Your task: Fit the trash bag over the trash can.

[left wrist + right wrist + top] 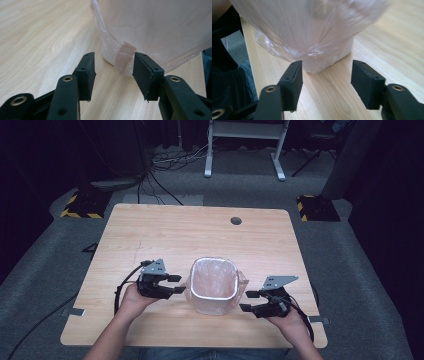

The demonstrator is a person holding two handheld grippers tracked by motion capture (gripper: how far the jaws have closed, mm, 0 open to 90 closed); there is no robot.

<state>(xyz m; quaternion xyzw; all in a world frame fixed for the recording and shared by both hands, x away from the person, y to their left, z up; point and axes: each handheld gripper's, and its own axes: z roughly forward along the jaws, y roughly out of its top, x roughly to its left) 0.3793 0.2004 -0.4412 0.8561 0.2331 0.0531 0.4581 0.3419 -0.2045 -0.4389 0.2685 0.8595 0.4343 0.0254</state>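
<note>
A small white bin (214, 287) lined with a thin pinkish plastic bag stands near the front middle of the wooden table (190, 227). The bag's edge is folded down over the bin's outside. My left gripper (176, 284) is open just left of the bin, jaws pointing at it. In the left gripper view the bag's hanging flap (124, 58) lies between and just beyond the open jaws. My right gripper (248, 301) is open at the bin's right side. In the right gripper view the bag (312, 30) bulges above the bin's base (324, 63), just ahead of the jaws.
A dark round hole (236, 220) sits near the table's far edge. Beyond the table are a white frame (245, 145), floor cables (160, 165) and two black-and-yellow blocks (82, 205). Cables trail from both grippers off the table's front.
</note>
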